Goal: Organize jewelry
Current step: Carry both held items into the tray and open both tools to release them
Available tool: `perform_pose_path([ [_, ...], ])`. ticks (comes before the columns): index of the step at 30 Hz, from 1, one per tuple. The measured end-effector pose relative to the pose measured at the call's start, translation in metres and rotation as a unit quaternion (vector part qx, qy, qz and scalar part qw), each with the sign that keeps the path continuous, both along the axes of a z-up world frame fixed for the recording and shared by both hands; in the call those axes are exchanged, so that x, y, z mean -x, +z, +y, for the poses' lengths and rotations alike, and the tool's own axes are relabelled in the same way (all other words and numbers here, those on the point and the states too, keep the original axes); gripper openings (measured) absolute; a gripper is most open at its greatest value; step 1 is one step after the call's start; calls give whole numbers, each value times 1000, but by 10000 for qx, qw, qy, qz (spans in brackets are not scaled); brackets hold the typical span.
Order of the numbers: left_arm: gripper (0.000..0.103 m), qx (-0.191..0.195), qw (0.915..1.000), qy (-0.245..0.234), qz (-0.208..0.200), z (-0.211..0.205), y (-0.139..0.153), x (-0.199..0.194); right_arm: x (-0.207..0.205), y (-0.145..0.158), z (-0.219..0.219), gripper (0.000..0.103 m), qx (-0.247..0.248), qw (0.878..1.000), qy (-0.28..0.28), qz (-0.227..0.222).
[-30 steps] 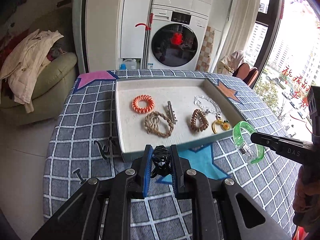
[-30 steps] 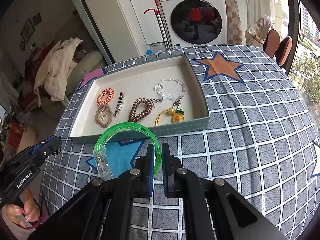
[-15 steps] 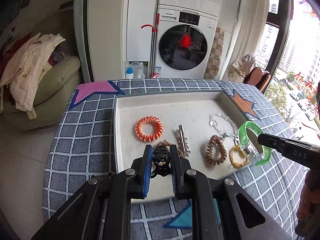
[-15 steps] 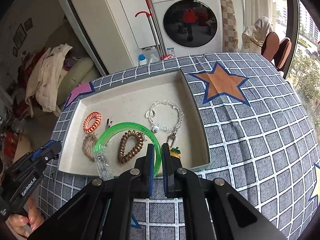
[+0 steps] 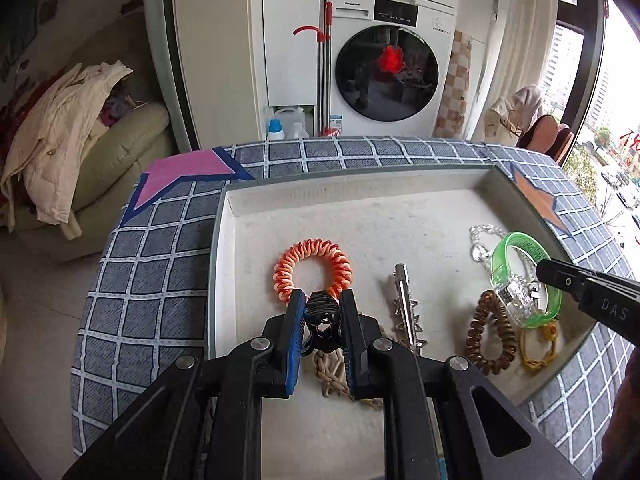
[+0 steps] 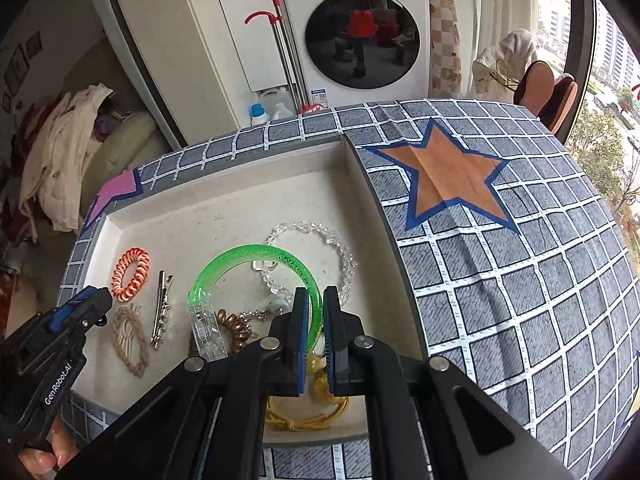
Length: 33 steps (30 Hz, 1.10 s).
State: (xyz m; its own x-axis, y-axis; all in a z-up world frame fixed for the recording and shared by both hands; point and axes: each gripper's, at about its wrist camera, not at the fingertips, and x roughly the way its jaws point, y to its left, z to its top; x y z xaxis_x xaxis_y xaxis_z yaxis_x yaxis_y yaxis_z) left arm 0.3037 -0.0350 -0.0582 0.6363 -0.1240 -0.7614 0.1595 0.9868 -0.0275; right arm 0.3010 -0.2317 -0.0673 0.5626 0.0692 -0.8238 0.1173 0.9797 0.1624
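My left gripper (image 5: 320,312) is shut on a black hair claw clip (image 5: 322,318) and holds it above the left part of the shallow grey tray (image 5: 352,184), near the orange spiral hair tie (image 5: 312,268). My right gripper (image 6: 316,320) is shut on a green translucent bangle (image 6: 248,264) and holds it above the tray (image 6: 248,156), over the clear bead bracelet (image 6: 340,248). The bangle (image 5: 524,276) and the right gripper (image 5: 548,274) also show at the right of the left wrist view. The left gripper shows at the left of the right wrist view (image 6: 100,304).
The tray also holds a silver hair clip (image 5: 406,304), a brown spiral tie (image 5: 490,336), a beige braided band (image 6: 128,340) and a yellow cord charm (image 6: 316,412). The table has a checked blue cloth (image 6: 520,280) with star patches. A washing machine (image 5: 384,68) and a sofa (image 5: 112,148) stand beyond.
Both grippers have moved forward from the table's front edge to above the tray, each carrying its item. Neither has let go.
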Motion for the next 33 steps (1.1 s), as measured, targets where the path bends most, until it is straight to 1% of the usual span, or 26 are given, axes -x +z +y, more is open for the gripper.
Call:
perform_pose_path([
  [5, 37, -59, 10000, 6, 56, 2, -12, -3, -5, -10, 1, 8, -27, 9999, 24, 112],
  [8, 37, -72, 9999, 55, 59, 2, -13, -4, -5, -12, 3, 8, 1, 9999, 31, 115],
  [12, 37, -209, 9998, 37, 37, -3, -14, -4, -5, -12, 6, 9, 110, 9998, 107, 128],
  [14, 37, -265, 9996, 13, 16, -5, -14, -3, -4, -11, 6, 12, 39, 9998, 131, 145],
  [15, 37, -283, 9996, 1, 15, -6, -14, -3, -2, -10, 6, 22, -17, 9998, 138, 146],
  [16, 37, -300, 9995, -9, 12, -7, -14, -2, -1, -9, 8, 36, -46, 9998, 135, 120],
  [18, 37, -353, 9994, -42, -19, -8, -13, 0, 4, -5, 8, 48, -44, 9999, 121, 16],
  [23, 37, -445, 9990, -87, -47, -12, -11, 5, 11, 1, 12, 48, -53, 9997, 221, -56],
  [28, 37, -476, 9989, -22, -36, -12, -9, 6, 18, 6, 16, 48, -24, 9995, 288, -103],
  [31, 38, -525, 9986, 17, -96, -12, -5, 7, 20, 7, 16, 48, -43, 9995, 306, -116],
  [32, 42, -547, 9984, 21, -112, -12, -4, 8, 21, 8, 16, 48, -51, 9994, 311, -124],
  [33, 64, -561, 9983, 19, -126, -13, -3, 8, 22, 9, 16, 48, -56, 9994, 313, -132],
])
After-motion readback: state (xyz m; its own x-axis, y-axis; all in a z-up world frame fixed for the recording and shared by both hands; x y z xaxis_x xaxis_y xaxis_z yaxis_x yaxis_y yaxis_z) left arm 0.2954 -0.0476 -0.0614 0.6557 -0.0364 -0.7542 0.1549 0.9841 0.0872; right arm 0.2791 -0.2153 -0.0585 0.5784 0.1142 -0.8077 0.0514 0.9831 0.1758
